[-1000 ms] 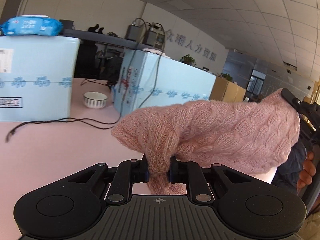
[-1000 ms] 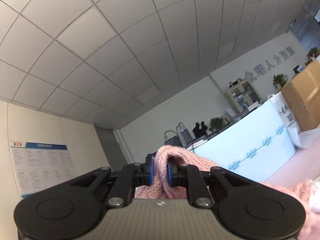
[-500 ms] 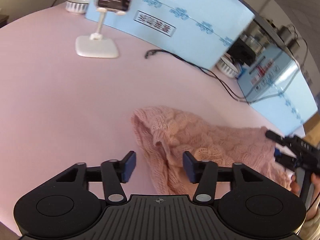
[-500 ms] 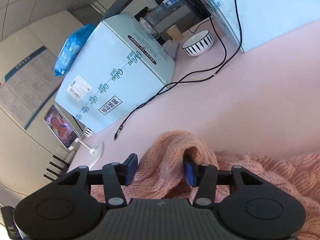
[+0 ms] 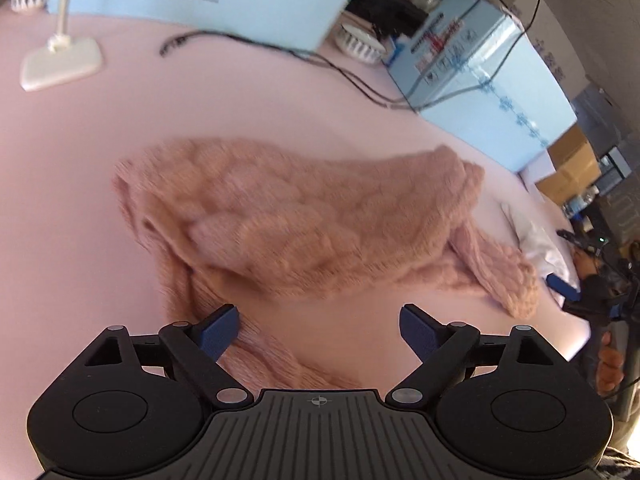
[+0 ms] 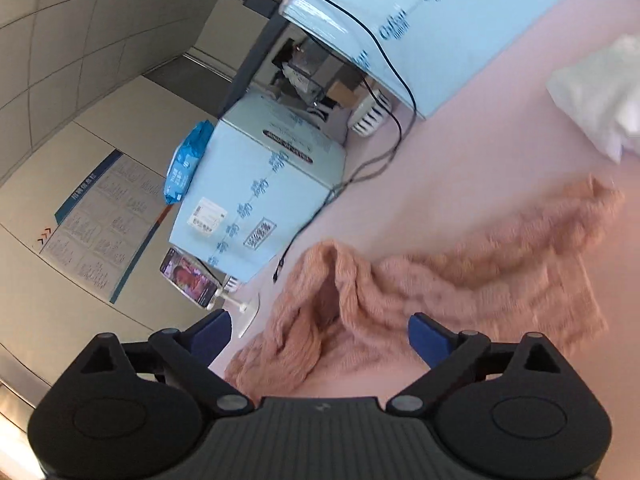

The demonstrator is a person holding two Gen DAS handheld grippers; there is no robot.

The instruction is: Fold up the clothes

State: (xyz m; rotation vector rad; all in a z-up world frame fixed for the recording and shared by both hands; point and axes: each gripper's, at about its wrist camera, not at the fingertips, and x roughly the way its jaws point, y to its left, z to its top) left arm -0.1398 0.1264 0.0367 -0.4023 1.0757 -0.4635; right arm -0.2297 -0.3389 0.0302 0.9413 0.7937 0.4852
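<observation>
One pink cable-knit sweater (image 5: 304,224) lies on the pink table (image 5: 80,184), body folded over itself, one sleeve trailing toward the right edge. Two grippers in view. Left gripper (image 5: 319,326): jaws spread wide, nothing between them, the left blue pad just over a fold of knit. Right gripper (image 6: 320,336): jaws likewise wide apart, hanging above the bunched end of the sweater (image 6: 420,292), gripping nothing.

Two light-blue cartons (image 6: 260,184) stand at the table's far side, one black cable (image 5: 344,72) running between them. One white striped bowl (image 5: 358,42) by the cartons. One phone on a white stand (image 6: 188,280). One blue wipes packet (image 6: 186,164) on top of the nearer carton. One white cloth (image 6: 600,100) beyond the sweater.

Change: a second ago both grippers pinched the sweater in the air; half a second ago they were part-open at the table; now both are fully spread and the garment rests flat.
</observation>
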